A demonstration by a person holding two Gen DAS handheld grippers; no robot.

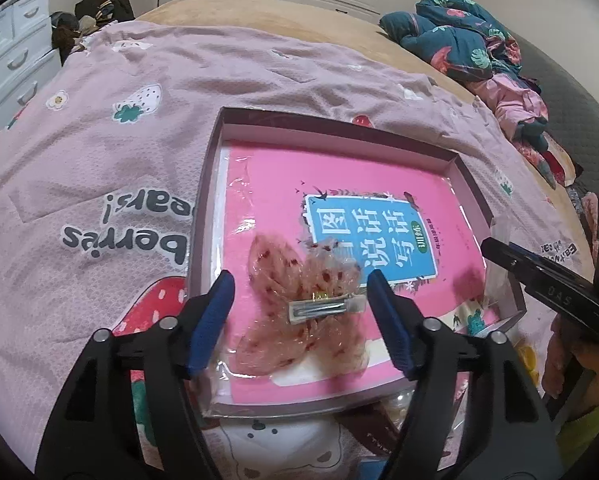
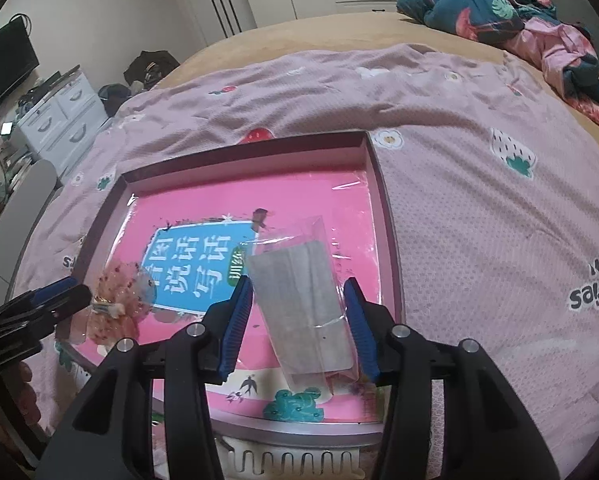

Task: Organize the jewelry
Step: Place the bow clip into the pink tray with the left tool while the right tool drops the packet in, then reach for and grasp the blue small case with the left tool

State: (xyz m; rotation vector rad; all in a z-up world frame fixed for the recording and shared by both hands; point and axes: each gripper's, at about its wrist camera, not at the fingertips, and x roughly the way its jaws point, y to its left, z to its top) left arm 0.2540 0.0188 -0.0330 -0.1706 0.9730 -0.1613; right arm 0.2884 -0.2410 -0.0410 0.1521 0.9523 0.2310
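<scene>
Nearest the left wrist lens, the left gripper [image 1: 301, 320] hangs with its blue-padded jaws spread wide either side of a hair clip [image 1: 303, 308], touching nothing. The clip lies inside the shallow box [image 1: 215, 160], on the pink book [image 1: 339, 184] that fills the box floor, toward the box's near edge; its sheer pink bow is crinkled and speckled red, and a flat silver metal clasp faces up. The right gripper [image 2: 299, 320] is likewise released, straddling a clear plastic packet [image 2: 303, 304] with a grey card inside, which lies on the book near the box's right wall.

Risks, as I judge them: the book's cover looks glossy and film-wrapped, so either item may skate away as the jaws close. The bow is flimsy and could crush or tear if pinched instead of the clasp. The packet's slick film may slip from the pads. The box sits on a soft strawberry-print quilt [image 1: 99, 160], so downward pressure could tip it
</scene>
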